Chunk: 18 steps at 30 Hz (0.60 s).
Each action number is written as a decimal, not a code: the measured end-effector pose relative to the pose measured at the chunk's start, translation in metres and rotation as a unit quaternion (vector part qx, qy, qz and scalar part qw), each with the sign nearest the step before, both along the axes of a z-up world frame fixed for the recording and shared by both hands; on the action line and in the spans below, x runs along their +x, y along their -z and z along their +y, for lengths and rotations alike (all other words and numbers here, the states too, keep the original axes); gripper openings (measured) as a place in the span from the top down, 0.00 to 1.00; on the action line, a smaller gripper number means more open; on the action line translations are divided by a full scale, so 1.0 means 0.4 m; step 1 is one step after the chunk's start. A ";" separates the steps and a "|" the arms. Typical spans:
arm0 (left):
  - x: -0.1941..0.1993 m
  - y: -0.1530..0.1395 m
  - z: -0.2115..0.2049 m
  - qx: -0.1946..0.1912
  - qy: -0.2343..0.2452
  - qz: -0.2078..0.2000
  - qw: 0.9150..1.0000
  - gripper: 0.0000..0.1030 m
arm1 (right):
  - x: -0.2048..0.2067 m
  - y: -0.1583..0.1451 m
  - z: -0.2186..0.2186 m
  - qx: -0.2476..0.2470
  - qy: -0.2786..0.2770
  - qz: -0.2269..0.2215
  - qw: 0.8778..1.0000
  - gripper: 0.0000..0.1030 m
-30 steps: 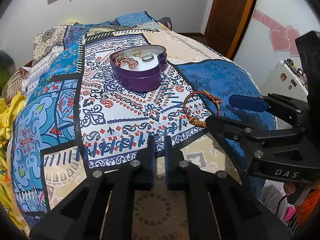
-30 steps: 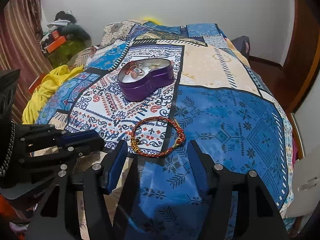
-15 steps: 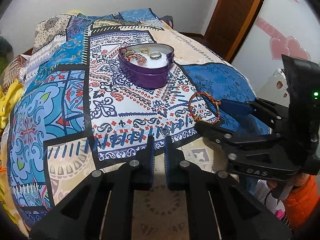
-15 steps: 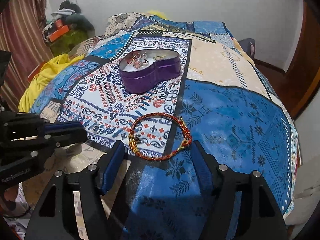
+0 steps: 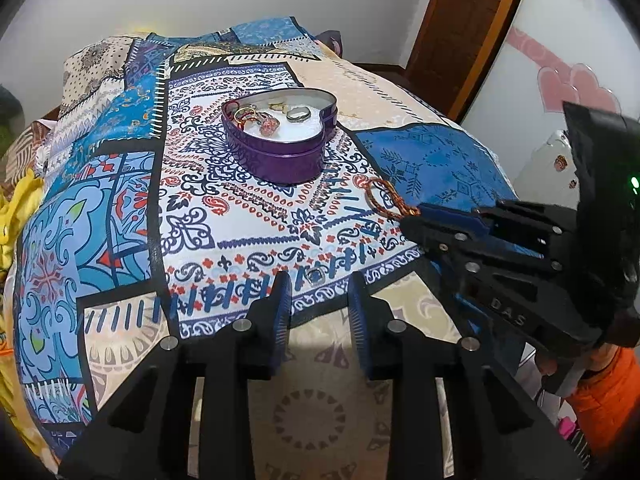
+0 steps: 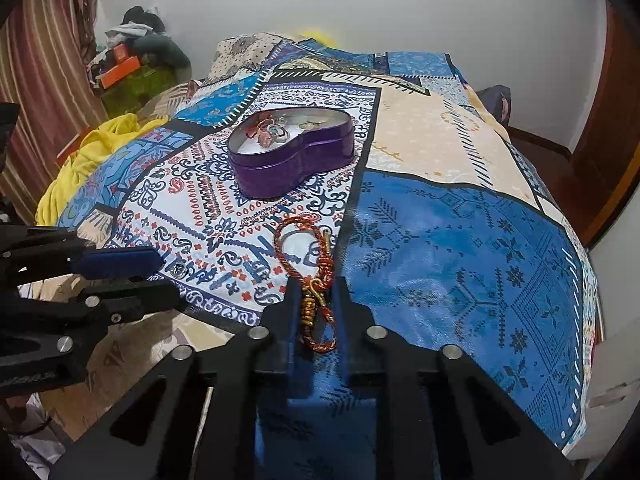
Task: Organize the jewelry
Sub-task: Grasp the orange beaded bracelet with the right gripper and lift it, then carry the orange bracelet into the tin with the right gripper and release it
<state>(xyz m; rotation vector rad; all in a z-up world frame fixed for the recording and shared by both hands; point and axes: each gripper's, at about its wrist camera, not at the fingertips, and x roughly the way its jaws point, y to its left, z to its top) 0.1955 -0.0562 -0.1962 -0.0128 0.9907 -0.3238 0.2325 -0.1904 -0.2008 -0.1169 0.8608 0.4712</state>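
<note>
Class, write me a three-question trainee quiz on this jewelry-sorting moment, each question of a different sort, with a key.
1. True or false: the right gripper is shut on the braided bracelet.
2. Multiple choice: the small ring on the bedspread lies A) inside the heart-shaped tin, B) just ahead of the open left gripper, C) on the floor.
3. Fill in: the tin is coloured ____.

Key: 1 true; 2 B; 3 purple.

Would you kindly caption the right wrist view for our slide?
Right gripper pinches a red braided bracelet on the patterned bedspread, near the purple heart-shaped tin.
</note>
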 end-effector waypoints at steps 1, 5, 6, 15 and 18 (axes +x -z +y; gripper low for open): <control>0.002 0.000 0.001 -0.002 -0.001 0.001 1.000 0.72 | -0.003 0.000 -0.002 0.000 -0.001 -0.002 1.000 0.89; 0.008 0.003 -0.003 0.001 -0.003 -0.002 1.000 0.72 | -0.015 -0.003 -0.004 0.002 0.000 -0.005 1.000 0.90; 0.008 0.003 -0.006 0.005 -0.002 -0.005 1.000 0.73 | -0.014 -0.004 -0.005 0.004 0.001 -0.005 1.000 0.90; 0.008 0.006 -0.021 0.045 -0.005 -0.029 0.999 0.94 | -0.014 -0.014 -0.017 0.023 0.009 -0.005 1.000 0.90; 0.002 0.000 -0.023 0.047 -0.004 -0.033 0.998 0.94 | -0.013 -0.024 -0.018 0.029 0.010 -0.008 1.000 0.90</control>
